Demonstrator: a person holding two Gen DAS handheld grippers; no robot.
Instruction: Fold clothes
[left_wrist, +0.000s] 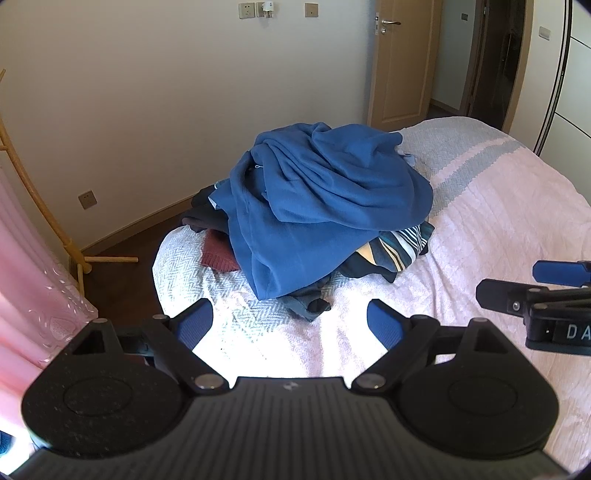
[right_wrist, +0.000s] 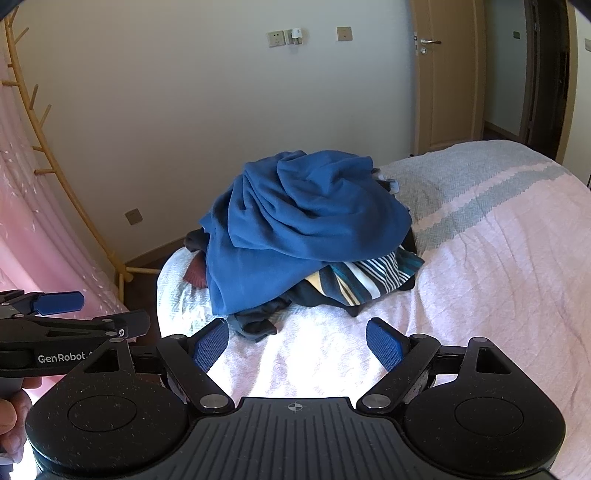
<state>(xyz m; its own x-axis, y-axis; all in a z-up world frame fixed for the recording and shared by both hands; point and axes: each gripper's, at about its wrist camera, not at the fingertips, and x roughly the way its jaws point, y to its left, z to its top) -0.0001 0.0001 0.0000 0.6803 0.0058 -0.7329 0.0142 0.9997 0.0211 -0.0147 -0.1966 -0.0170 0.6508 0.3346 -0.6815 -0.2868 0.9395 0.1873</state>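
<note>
Both claws hang over the near part of the bed w/ nothing in them. The left claw has its blue-padded fingers spread wide apart over bare bedspread, and the right claw is spread the same way, empty too. They sit side by side, pointed the same direction, prob. because the person is lining up on the heap before picking a garment.

Straight ahead of both claws, just past the fingertips, is the pile of unfolded clothes. On top is a big crumpled blue fleece-like garment, draped over everything else, so it's the obvious first grab. Under it, toward the right claw's side, a navy, white and cream striped cloth pokes out; on the left claw's side a dark red knit piece and some dark brown or black fabric stick out. A dark rumpled edge lies closest to the claws, nearly between the right claw's fingers but not touching.

The pink and grey textured bedspread to the right of the claws lies bare, likely the room kept for laying a garment flat. Folding hasn't begun, by my read.
</note>
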